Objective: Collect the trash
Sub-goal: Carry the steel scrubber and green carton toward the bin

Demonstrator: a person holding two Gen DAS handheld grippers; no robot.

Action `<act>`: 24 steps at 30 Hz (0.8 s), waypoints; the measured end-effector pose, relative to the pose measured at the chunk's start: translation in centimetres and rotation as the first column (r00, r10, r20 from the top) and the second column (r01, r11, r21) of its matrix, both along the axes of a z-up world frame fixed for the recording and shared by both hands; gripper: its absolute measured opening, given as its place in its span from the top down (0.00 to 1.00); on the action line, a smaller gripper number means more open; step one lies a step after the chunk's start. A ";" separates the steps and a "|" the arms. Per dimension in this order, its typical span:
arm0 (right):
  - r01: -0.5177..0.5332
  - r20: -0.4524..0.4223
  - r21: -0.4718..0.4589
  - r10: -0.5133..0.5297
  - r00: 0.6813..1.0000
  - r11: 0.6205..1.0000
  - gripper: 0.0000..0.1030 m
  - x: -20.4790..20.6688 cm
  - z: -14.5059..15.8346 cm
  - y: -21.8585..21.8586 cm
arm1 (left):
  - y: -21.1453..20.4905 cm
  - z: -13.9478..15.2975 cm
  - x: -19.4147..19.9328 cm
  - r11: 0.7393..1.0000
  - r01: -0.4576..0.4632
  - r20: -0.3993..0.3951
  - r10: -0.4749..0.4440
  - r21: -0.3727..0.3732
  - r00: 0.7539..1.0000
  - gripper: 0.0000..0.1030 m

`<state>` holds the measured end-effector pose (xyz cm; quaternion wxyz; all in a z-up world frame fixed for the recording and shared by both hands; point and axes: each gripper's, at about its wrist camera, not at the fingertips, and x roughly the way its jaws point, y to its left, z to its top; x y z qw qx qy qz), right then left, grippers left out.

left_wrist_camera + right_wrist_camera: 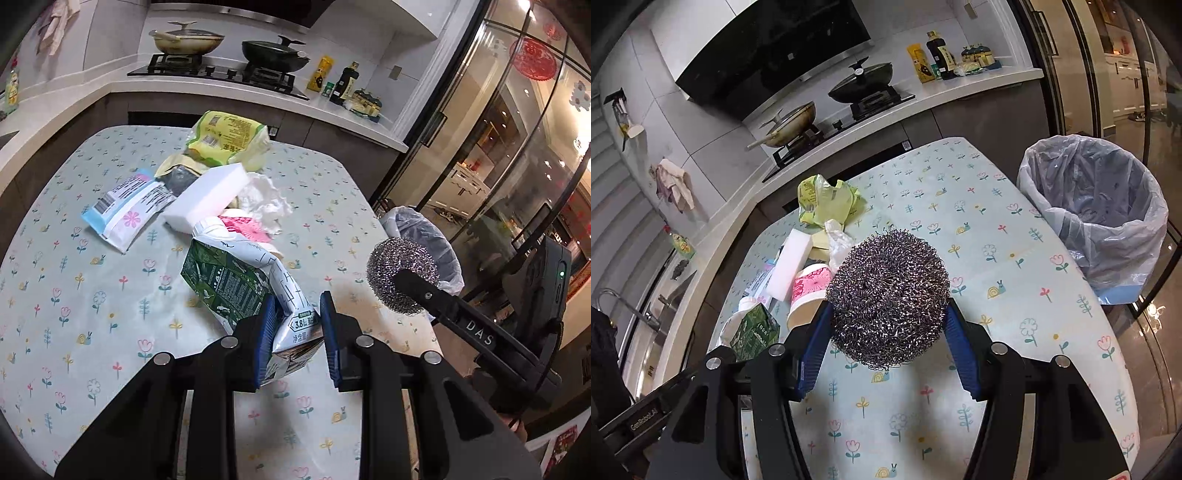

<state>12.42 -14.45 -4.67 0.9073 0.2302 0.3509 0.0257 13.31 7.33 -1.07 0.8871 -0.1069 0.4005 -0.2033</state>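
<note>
Gripping a steel wool scrubber (888,299), right tool (886,332) hangs above the desk (1015,266), lined trash bin (1097,218) at 2 o'clock; left tool (297,332) clamps a milk carton (240,284).

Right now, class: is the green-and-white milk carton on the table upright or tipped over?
Tipped over: the green-and-white milk carton lies on its side on the floral tablecloth, crumpled, between the left gripper jaws.

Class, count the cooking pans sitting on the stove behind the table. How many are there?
2. A pale pan sits on the left burner and a dark lidded pan on the right burner. No others are visible.
</note>
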 end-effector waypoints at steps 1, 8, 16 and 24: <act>0.007 0.004 0.000 -0.007 1.000 1.000 0.44 -0.2 0.1 -0.5 | -0.7 0.3 0.0 1.000 0.012 0.005 -0.012 0.001 1.000 0.76; 0.082 0.037 -0.004 -0.082 0.996 0.997 0.44 -1.4 1.2 -5.0 | -6.9 1.5 0.8 0.994 0.113 0.029 -0.113 0.016 0.993 0.76; 0.204 0.058 0.011 -0.204 0.977 0.979 0.44 -3.2 1.6 -11.9 | -14.9 2.8 1.9 0.973 0.231 0.054 -0.232 0.029 0.971 0.76; 0.310 0.057 0.008 -0.310 0.949 0.951 0.44 -3.6 1.4 -18.5 | -22.2 2.8 3.7 0.945 0.323 0.057 -0.325 0.046 0.944 0.76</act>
